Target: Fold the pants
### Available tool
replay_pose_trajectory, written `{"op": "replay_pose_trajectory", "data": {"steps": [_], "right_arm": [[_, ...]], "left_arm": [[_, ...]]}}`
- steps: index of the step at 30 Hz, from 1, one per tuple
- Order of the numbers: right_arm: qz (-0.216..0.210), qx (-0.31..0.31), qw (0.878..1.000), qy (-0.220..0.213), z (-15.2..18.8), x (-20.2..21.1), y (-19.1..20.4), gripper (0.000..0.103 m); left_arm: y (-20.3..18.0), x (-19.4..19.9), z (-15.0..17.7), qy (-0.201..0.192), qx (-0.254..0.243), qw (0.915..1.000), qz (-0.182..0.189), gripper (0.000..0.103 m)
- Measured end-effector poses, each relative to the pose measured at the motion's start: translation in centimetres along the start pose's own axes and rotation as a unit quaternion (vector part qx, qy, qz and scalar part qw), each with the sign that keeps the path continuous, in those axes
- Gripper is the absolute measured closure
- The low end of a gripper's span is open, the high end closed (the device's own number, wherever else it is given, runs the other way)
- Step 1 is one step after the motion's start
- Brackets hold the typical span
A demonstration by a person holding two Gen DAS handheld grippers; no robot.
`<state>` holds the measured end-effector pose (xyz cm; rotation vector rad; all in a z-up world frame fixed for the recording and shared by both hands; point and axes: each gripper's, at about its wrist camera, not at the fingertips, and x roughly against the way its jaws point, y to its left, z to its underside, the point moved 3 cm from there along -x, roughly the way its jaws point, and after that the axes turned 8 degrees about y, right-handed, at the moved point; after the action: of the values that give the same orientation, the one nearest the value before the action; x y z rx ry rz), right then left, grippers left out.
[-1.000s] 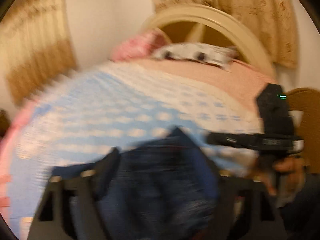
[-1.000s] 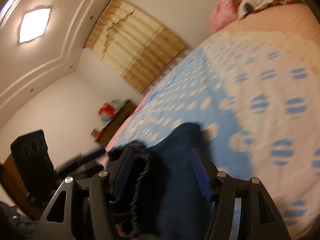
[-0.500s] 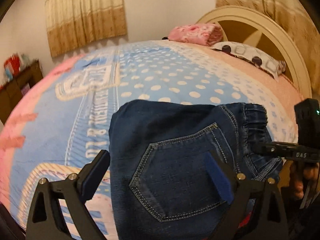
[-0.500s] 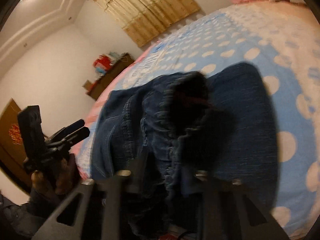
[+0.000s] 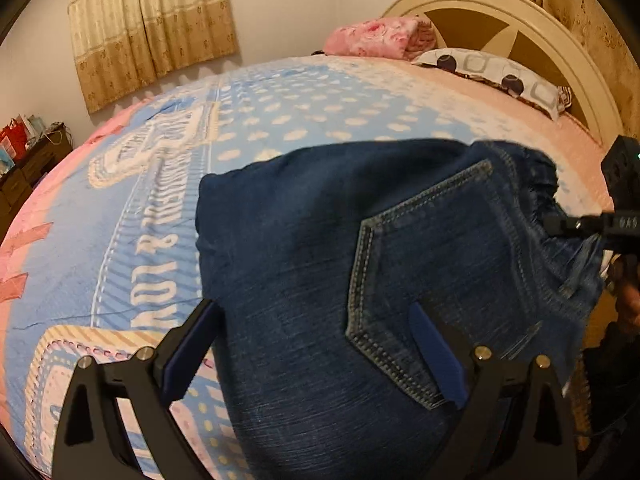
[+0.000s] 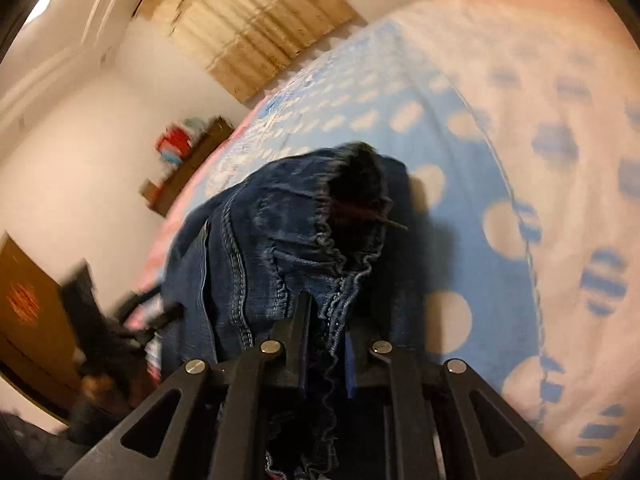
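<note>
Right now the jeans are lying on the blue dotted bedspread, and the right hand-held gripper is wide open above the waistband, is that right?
Not quite. The right hand-held gripper is not wide open: the right wrist view shows its jaws, which have just been closing, pinched on the gathered waistband. The jeans do lie on the blue dotted bedspread.

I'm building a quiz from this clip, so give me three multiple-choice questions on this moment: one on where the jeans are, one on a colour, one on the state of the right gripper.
1. Where do the jeans lie?
A. on the bedspread
B. on the floor
C. on a chair

2. What colour is the folded blanket by the headboard?
A. green
B. pink
C. black

3. How is the right gripper?
A. wide open over bare bed
B. shut on nothing
C. shut on the jeans' waistband

Answers: 1 A, denim rests on the dotted blue cover; 2 B, a rosy print shows in the left wrist view; 3 C, its jaws have just been closing and gathered elastic sits pinched between the pads.
</note>
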<state>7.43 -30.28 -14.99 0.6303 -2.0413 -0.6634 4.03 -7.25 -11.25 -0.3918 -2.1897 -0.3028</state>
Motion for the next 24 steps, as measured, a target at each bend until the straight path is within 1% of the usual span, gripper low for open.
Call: {"op": "replay_pose_trajectory", "data": {"steps": [2, 3, 4, 5, 7, 8, 9, 10, 11, 12, 14, 15, 16, 18, 20, 21, 24], "right_arm": [[-0.019, -0.011, 1.000, -0.003, 0.1, 0.3, -0.5, 0.087], [-0.013, -0.004, 1.000, -0.003, 0.2, 0.5, -0.3, 0.083], [-0.002, 0.006, 1.000, -0.003, 0.3, 0.6, 0.1, 0.082], [0.015, 0.017, 1.000, -0.007, 0.3, 1.0, 0.6, 0.078], [0.075, 0.037, 0.996, -0.035, 0.0, 2.4, 1.7, 0.070], [0.113, 0.051, 0.990, -0.063, 0.0, 3.6, 2.7, 0.057], [0.122, 0.068, 0.986, -0.092, 0.1, 4.9, 4.1, 0.049], [0.116, 0.077, 0.985, -0.106, 0.0, 5.4, 5.0, 0.048], [0.101, 0.092, 0.983, -0.122, 0.3, 6.1, 6.4, 0.048], [0.081, 0.114, 0.982, -0.129, 0.8, 6.4, 8.1, 0.046], [0.045, 0.154, 0.980, -0.114, 1.7, 5.6, 10.5, 0.044], [0.027, 0.174, 0.981, -0.087, 2.4, 4.2, 11.5, 0.044], [0.029, 0.182, 0.981, -0.067, 2.9, 3.0, 11.7, 0.044], [0.059, 0.190, 0.979, -0.038, 3.7, 0.6, 11.7, 0.044], [0.097, 0.183, 0.978, -0.014, 4.1, -1.5, 10.4, 0.044], [0.110, 0.173, 0.979, 0.001, 4.1, -2.4, 9.2, 0.044], [0.090, 0.177, 0.980, -0.002, 4.3, -1.9, 8.3, 0.043]], "left_arm": [[-0.1, 0.2, 0.0, -0.002, -0.003, 1.0000, -0.001, 0.005], [-0.2, 0.3, -0.1, -0.003, -0.002, 1.0000, -0.001, 0.005], [-0.2, 0.3, -0.1, -0.004, -0.002, 1.0000, -0.003, 0.005], [-0.3, 0.2, -0.1, -0.004, -0.002, 1.0000, -0.004, 0.005], [-0.4, 0.2, -0.1, -0.004, -0.002, 1.0000, -0.006, 0.005], [-0.5, 0.2, 0.0, -0.004, -0.003, 1.0000, -0.008, 0.005], [-0.5, 0.2, 0.0, -0.003, -0.003, 1.0000, -0.009, 0.005], [-0.5, 0.1, -0.1, -0.001, -0.002, 0.9999, -0.010, 0.005], [-0.4, 0.1, -0.1, -0.001, -0.001, 1.0000, -0.008, 0.004], [-0.4, 0.1, -0.1, 0.000, 0.000, 1.0000, -0.007, 0.004], [-0.3, 0.0, -0.1, 0.001, 0.003, 1.0000, -0.004, 0.004], [-0.2, -0.1, -0.1, 0.002, 0.006, 1.0000, -0.003, 0.003], [-0.1, -0.2, -0.1, 0.003, 0.008, 1.0000, -0.001, 0.003], [0.1, -0.4, 0.0, 0.006, 0.013, 0.9999, 0.003, 0.002], [0.2, -0.5, 0.0, 0.007, 0.015, 0.9999, 0.004, 0.001], [0.2, -0.6, 0.0, 0.009, 0.014, 0.9999, 0.003, 0.001], [0.2, -0.7, 0.1, 0.010, 0.011, 0.9999, 0.000, 0.000]]}}
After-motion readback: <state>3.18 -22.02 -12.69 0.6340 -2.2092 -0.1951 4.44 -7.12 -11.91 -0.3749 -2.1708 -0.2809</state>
